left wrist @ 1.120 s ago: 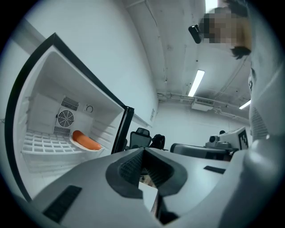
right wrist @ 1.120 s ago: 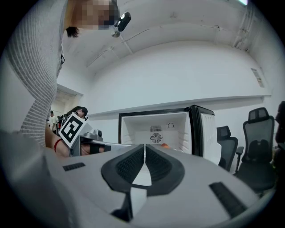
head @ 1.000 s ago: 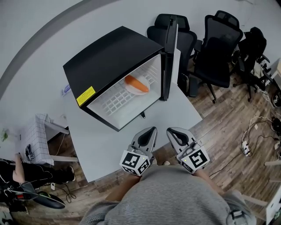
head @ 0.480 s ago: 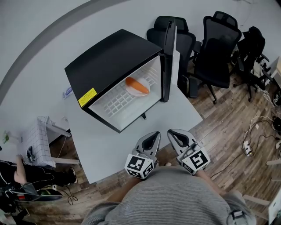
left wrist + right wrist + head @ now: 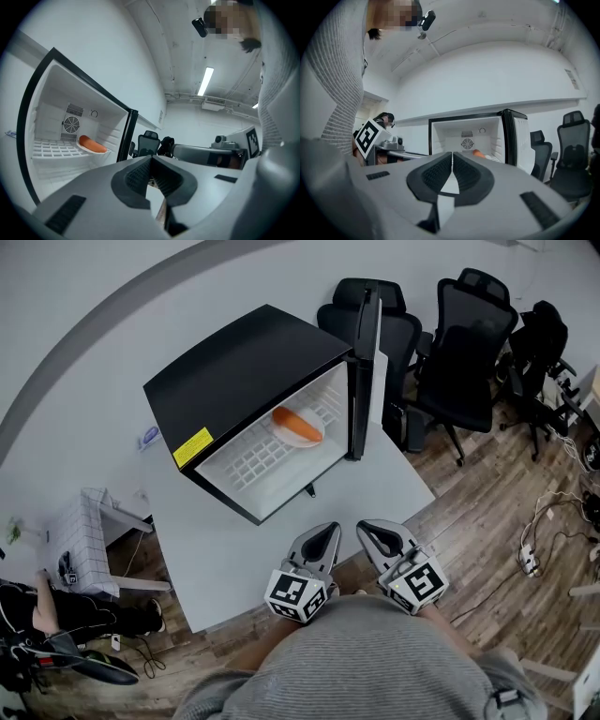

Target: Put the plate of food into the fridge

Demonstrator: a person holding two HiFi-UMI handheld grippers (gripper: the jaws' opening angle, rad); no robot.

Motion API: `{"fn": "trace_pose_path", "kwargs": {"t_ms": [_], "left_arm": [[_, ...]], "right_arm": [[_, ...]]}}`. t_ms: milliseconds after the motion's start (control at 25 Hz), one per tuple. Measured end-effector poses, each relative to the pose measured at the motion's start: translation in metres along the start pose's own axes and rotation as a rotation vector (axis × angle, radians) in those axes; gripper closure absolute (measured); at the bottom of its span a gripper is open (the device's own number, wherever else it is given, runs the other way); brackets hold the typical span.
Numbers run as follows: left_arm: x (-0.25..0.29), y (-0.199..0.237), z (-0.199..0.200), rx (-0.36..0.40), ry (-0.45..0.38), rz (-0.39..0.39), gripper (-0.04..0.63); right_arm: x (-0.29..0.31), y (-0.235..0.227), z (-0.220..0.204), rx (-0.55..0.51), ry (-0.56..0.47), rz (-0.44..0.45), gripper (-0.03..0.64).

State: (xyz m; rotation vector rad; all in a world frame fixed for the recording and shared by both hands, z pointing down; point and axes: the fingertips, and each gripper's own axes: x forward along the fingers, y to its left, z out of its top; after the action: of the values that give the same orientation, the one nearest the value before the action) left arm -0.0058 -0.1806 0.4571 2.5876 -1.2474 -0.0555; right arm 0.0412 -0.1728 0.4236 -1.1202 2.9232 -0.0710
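We hold our left gripper [image 5: 322, 532] and our right gripper [image 5: 371, 529] side by side, close to our body, at the near edge of the white table [image 5: 225, 549]. Both have their jaws pressed together with nothing in them. Farther out on the table stands the black fridge [image 5: 239, 371], its door [image 5: 366, 352] wide open. The plate of food [image 5: 298, 427] sits on the white shelf [image 5: 248, 457] inside. Black chairs [image 5: 469, 334] stand behind.
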Motion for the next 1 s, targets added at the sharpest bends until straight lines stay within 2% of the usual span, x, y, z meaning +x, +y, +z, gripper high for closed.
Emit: {"fn": "trace_pose_path", "kwargs": {"t_ms": [360,520,1000], "left_arm": [[0.002,0.004,-0.001,0.002,0.009,-0.005,0.584],[0.004,0.005,-0.002,-0.002,0.012,-0.006,0.584],[0.012,0.014,-0.007,-0.021,0.029,-0.012,0.584]], "right_arm": [[0.004,-0.006,-0.007,-0.021,0.051,-0.023,0.604],[0.008,0.0,-0.006,-0.03,0.052,0.01,0.604],[0.018,-0.006,-0.01,-0.014,0.064,0.01,0.604]]}}
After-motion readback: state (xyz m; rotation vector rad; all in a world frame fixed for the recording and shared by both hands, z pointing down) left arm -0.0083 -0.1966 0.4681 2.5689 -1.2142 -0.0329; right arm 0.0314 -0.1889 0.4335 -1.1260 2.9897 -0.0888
